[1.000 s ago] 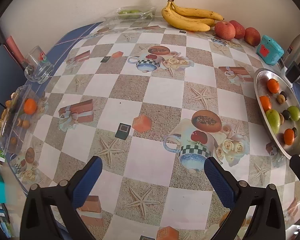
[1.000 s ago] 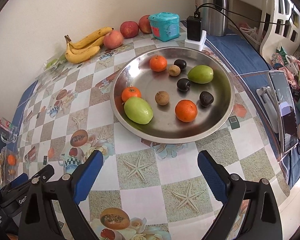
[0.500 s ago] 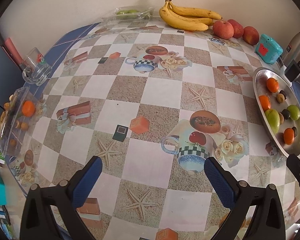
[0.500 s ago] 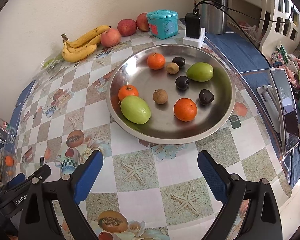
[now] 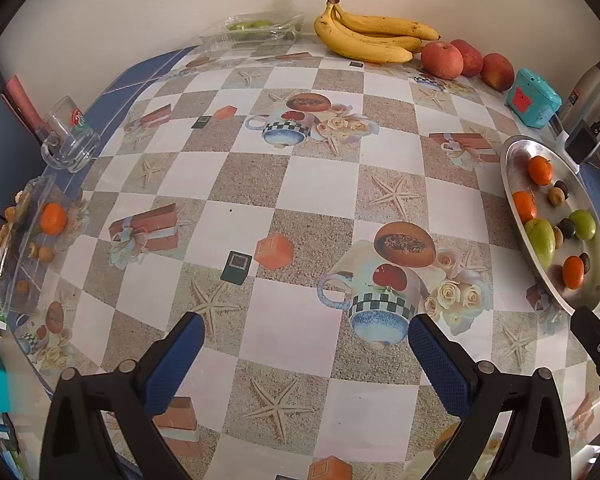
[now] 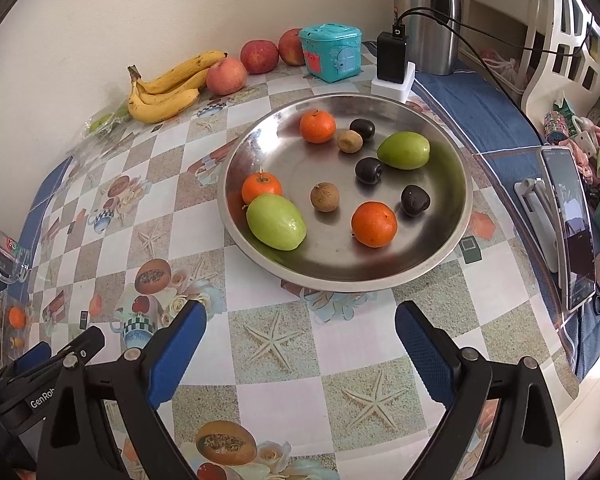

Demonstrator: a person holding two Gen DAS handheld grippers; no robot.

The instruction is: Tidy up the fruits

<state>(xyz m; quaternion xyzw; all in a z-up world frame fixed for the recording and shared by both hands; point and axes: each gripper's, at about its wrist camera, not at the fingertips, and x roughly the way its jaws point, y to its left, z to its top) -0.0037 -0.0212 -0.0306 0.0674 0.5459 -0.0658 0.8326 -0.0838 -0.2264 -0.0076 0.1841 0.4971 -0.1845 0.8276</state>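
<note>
Even, bright daylight; soft shadows beneath the fruit; mild glare on the steel plate (image 6: pixel 452 160); strong fisheye curvature and dark vignetting at corners; centre sharp.

Each hand-held gripper, left (image 5: pixel 306 344) and right (image 6: pixel 300 330), has black arms, blue textured pads (image 6: pixel 420 350), silver screws; white "GenRob" lettering marks the left one.

Kettle (image 6: pixel 428 12) top is cut off at the frame's upper edge. Clear box (image 5: pixel 24 236) at far left blurs its small fruits. Packet (image 5: pixel 256 26) of green fruit, upper centre, too hazy to name.
</note>
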